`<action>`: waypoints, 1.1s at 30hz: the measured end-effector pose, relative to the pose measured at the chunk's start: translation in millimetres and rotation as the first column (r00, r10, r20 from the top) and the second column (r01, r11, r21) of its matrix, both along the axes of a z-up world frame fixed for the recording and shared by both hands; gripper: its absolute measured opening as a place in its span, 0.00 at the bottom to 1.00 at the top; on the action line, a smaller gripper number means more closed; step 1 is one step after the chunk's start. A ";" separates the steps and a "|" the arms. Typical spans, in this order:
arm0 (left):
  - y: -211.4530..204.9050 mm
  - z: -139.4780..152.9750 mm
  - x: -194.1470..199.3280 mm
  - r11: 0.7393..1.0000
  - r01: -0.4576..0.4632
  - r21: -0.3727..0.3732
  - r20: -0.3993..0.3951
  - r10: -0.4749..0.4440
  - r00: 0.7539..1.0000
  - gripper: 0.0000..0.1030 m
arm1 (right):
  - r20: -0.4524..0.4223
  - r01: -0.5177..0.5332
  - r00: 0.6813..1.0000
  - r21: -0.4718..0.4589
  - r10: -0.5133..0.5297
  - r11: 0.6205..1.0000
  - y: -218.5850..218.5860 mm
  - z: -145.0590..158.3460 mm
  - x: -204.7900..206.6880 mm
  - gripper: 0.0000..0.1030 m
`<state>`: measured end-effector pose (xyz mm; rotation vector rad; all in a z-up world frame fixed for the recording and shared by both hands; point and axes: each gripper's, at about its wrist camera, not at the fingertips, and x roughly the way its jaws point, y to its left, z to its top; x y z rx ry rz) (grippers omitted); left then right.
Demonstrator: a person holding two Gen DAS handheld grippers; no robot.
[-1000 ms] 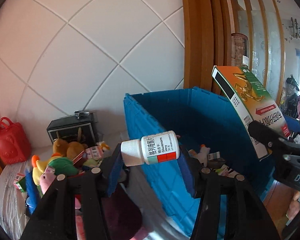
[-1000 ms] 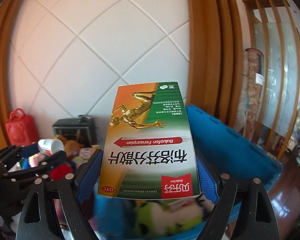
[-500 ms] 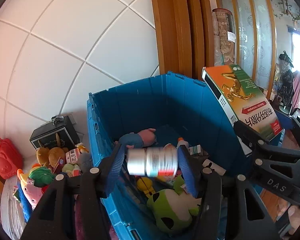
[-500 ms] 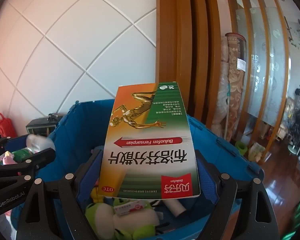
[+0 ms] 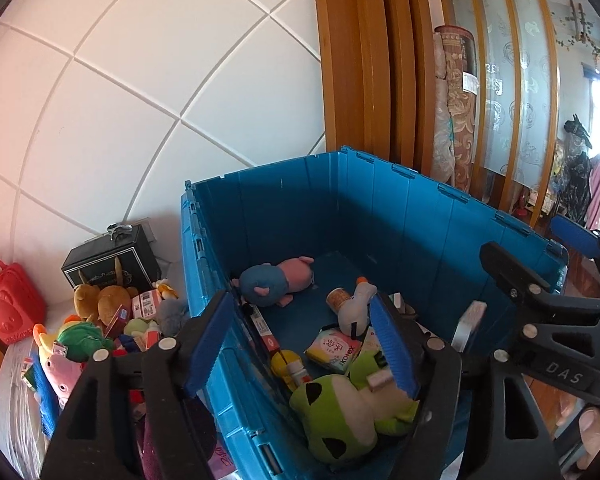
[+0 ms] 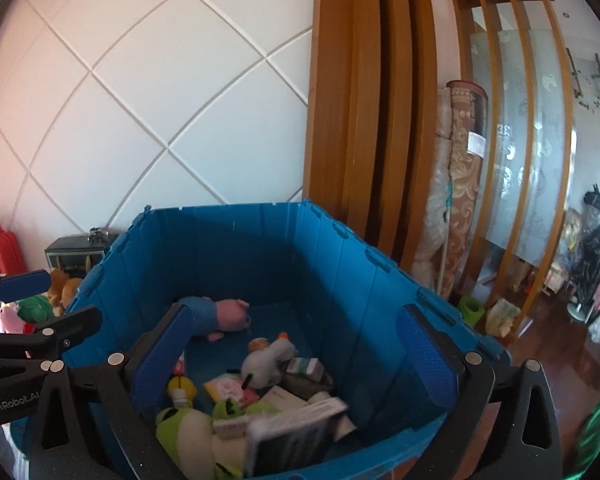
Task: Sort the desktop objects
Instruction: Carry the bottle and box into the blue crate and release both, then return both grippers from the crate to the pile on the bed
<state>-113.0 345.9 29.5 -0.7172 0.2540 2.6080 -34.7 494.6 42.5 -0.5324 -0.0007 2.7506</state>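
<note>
A blue crate (image 5: pixel 420 216) (image 6: pixel 340 264) stands below both grippers, holding plush toys and small packets. My left gripper (image 5: pixel 300 344) (image 6: pixel 56 304) hangs over its left wall, jaws opening with nothing between them. A small white bottle (image 5: pixel 380 380) (image 6: pixel 228 426), blurred, lies on the green plush toy (image 5: pixel 340 412). My right gripper (image 6: pixel 292 356) (image 5: pixel 524 240) is over the crate's near right side, jaws opening wide and empty. The orange and green medicine box (image 6: pixel 296 428) (image 5: pixel 470 320) is a blur inside the crate, apart from the pads.
Left of the crate, a heap of plush toys (image 5: pixel 92 320) covers the table, with a black box (image 5: pixel 112 260) and a red bag (image 5: pixel 8 300) behind. A wooden door frame (image 6: pixel 372 100) and a rolled carpet (image 6: pixel 460 184) stand behind the crate.
Both grippers moved over the crate. The left let go of the white bottle and the right let go of the medicine box. Both items dropped into the crate and the jaws widened.
</note>
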 end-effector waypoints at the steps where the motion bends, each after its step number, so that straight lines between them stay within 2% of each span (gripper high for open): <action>1: -2.4 0.6 1.7 1.000 -0.004 0.005 -0.003 0.004 1.000 0.69 | -0.005 0.001 1.000 0.003 -0.001 1.000 -1.4 1.4 2.3 1.00; 8: -37.2 -0.4 7.2 0.996 -0.077 0.036 -0.007 0.077 0.997 0.69 | -0.016 -0.050 0.999 0.004 0.050 0.999 -22.8 5.0 10.0 1.00; 14: -93.1 -10.3 8.3 0.982 -0.179 0.064 -0.005 0.180 0.984 0.69 | -0.038 -0.171 0.985 -0.009 0.170 0.985 -61.7 5.3 9.8 1.00; 20: -169.1 -23.1 8.3 0.947 -0.316 0.064 0.002 0.316 0.949 0.69 | -0.083 -0.304 0.950 -0.029 0.301 0.952 -112.5 4.8 1.5 1.00; 25: -242.9 -43.2 4.2 0.905 -0.424 0.036 0.045 0.422 0.905 0.69 | -0.127 -0.433 0.898 -0.078 0.422 0.898 -161.5 -1.5 -9.5 1.00; 28: -287.3 -65.1 -3.2 0.880 -0.475 0.010 0.089 0.472 0.877 0.69 | -0.077 -0.472 0.881 -0.099 0.466 0.876 -198.2 -13.9 -23.4 1.00; 33: -340.0 -114.0 -20.2 0.868 -0.496 -0.015 0.226 0.486 0.844 0.69 | 0.067 -0.529 0.837 -0.149 0.543 0.835 -258.6 -53.2 -50.3 1.00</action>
